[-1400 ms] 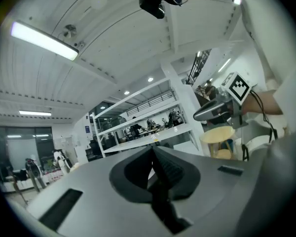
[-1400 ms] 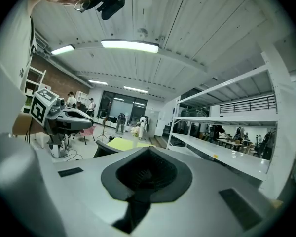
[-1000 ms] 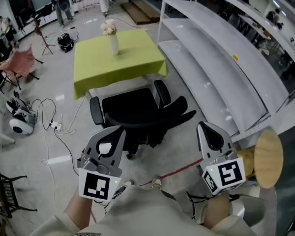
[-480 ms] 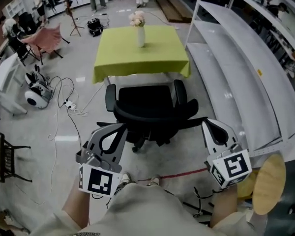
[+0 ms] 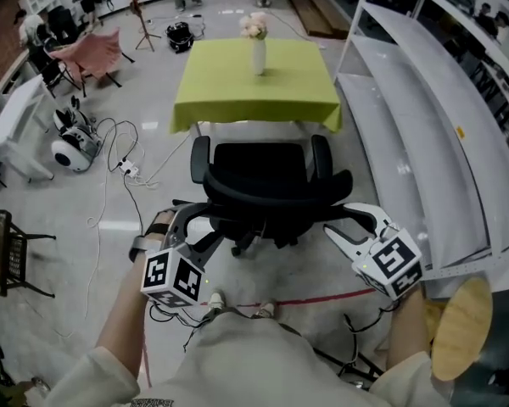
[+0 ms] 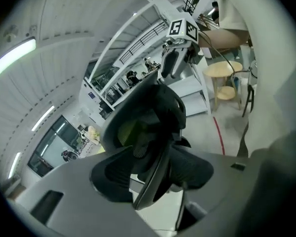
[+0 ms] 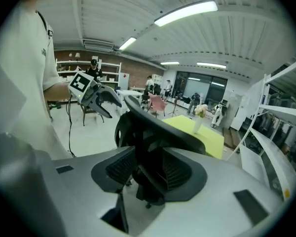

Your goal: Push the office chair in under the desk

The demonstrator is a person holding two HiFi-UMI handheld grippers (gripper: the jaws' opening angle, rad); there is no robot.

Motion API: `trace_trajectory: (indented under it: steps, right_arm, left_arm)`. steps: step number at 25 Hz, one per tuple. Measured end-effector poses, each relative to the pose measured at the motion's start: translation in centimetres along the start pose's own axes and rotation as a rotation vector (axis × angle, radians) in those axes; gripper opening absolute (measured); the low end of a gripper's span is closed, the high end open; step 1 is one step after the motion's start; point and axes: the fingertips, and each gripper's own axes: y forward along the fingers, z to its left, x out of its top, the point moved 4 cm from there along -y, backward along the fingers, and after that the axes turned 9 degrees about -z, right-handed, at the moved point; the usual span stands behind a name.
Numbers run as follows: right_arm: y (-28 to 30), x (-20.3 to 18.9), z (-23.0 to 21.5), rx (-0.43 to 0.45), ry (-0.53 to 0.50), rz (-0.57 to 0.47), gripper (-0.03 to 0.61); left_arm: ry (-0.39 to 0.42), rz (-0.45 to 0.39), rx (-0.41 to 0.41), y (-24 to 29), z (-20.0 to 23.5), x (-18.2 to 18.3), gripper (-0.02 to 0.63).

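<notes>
A black office chair point(image 5: 261, 166) stands on the floor with its seat toward the green-clothed desk point(image 5: 256, 91) and its backrest point(image 5: 276, 197) toward me. My left gripper point(image 5: 197, 225) is at the backrest's left end and my right gripper point(image 5: 339, 220) at its right end. Both jaws have just been opening. In the left gripper view the backrest's edge point(image 6: 153, 132) runs through the gap of the left gripper point(image 6: 155, 174). In the right gripper view the backrest point(image 7: 153, 127) also sits between the pads of the right gripper point(image 7: 150, 174). Neither pair of pads visibly presses on it.
A vase of flowers point(image 5: 257, 45) stands on the desk. White shelving point(image 5: 407, 117) runs along the right, with a round wooden stool point(image 5: 458, 333) near my right arm. Cables and a white device point(image 5: 72, 149) lie at the left. A red line point(image 5: 322, 295) crosses the floor.
Both grippers have come down and tipped forward from upright to point at the chair's backrest. Their jaws, shut before, now stand apart around its edges. The chair now sits centred in view.
</notes>
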Motion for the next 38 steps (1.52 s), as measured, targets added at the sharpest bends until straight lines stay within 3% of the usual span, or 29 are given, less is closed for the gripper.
trace_trajectory:
  steps: [5, 9, 13, 18, 21, 25, 38]
  right_arm:
    - [2.2, -4.8, -0.2, 0.034, -0.064, 0.162, 0.226]
    - [3.4, -7.2, -0.6, 0.056, -0.089, 0.243, 0.247]
    - [4.4, -8.7, -1.3, 0.084, -0.126, 0.292, 0.253]
    - [5.7, -10.1, -1.8, 0.113, -0.156, 0.321, 0.261]
    - [6.4, -10.7, -2.2, 0.095, -0.191, 0.339, 0.262]
    - [6.7, -10.8, -2.7, 0.055, -0.254, 0.350, 0.210]
    - [7.4, -10.8, -4.0, 0.074, -0.249, 0.301, 0.199]
  left_arm:
    - [-0.060, 0.033, -0.073, 2.6, -0.8, -3.1, 0.270]
    - [-0.001, 0.103, -0.118, 4.1, -1.2, -5.0, 0.282]
    - [-0.011, 0.118, -0.196, 5.5, -2.4, -6.3, 0.318]
    - [0.038, 0.144, -0.221, 6.9, -2.7, -7.1, 0.328]
    - [0.072, 0.154, -0.199, 7.5, -2.4, -7.3, 0.313]
    - [0.077, 0.144, -0.119, 7.6, -1.4, -7.3, 0.207]
    - [0.064, 0.152, -0.080, 8.5, -0.2, -7.5, 0.213]
